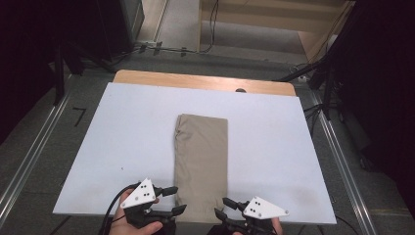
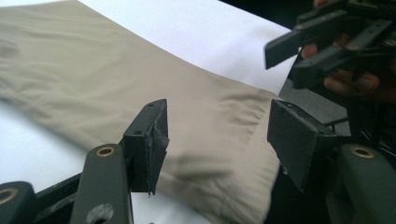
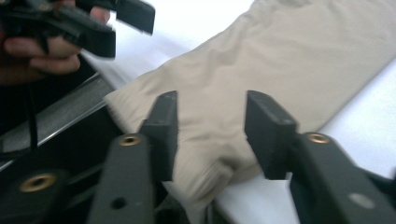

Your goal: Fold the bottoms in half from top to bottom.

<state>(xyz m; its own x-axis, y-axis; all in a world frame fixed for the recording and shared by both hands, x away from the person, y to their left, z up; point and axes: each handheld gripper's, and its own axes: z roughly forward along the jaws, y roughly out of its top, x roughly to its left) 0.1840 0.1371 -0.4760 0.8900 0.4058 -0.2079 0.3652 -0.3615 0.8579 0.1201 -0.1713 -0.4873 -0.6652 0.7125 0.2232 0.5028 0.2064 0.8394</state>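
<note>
White table, folded beige cloth lengthwise, near end between both grippers' parted, empty fingers.

Each hand is carrying a black gripper: the left gripper and the right gripper. Each is bearing 2 flat rectangular black jaws, brass-coloured pivot screws and a pale 3-cornered top plate marked with dark dots. A black cable is trailing from the left unit.
</note>
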